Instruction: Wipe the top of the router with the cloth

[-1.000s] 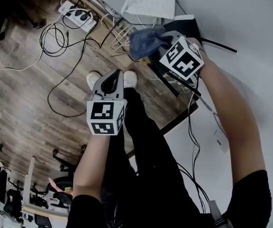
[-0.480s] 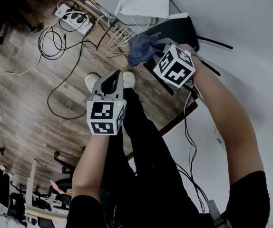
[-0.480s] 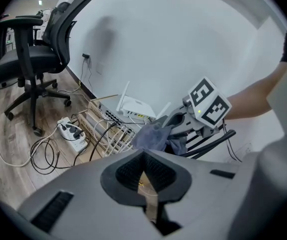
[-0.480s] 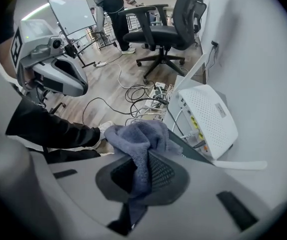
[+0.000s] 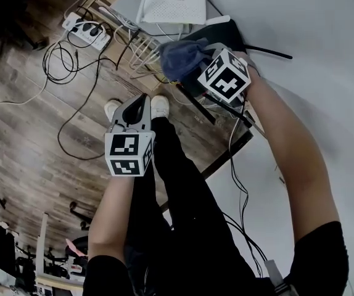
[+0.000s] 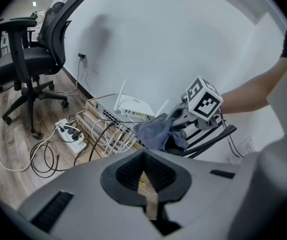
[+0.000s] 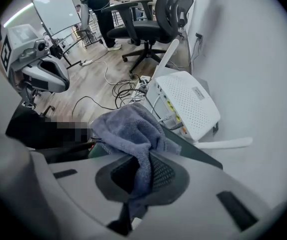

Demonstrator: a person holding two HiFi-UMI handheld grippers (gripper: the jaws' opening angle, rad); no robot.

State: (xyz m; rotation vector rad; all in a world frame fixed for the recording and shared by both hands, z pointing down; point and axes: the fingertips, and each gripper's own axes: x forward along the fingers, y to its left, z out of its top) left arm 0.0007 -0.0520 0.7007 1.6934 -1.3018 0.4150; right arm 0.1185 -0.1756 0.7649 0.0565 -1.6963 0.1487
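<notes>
The cloth [image 7: 131, 129] is pinched in the right gripper's [image 7: 138, 194] closed jaws, near the router [image 7: 186, 104]. The left gripper [image 6: 146, 184] is held closed, empty.

- router [image 5: 166, 4]: white, its top dotted with fine rows of small holes.
- cloth [image 5: 180, 57]: plain dusty blue-grey.
- left gripper [image 6: 144, 171] and right gripper [image 7: 138, 170]: pale grey bodies with black ribbed pads, each carrying a cube of black-and-white square markers.
- floor [image 5: 23, 122]: brown wood-grain planks.
- power strip [image 5: 87, 24]: white, with black plugs.
- cables [image 5: 72, 60]: mostly black, with a white bundle by the router.
- chair [image 6: 28, 64]: black.
- wall [image 5: 325, 36]: plain pale grey-white.
- trousers [image 5: 183, 208]: black.
- shoes [image 5: 160, 105]: white.
</notes>
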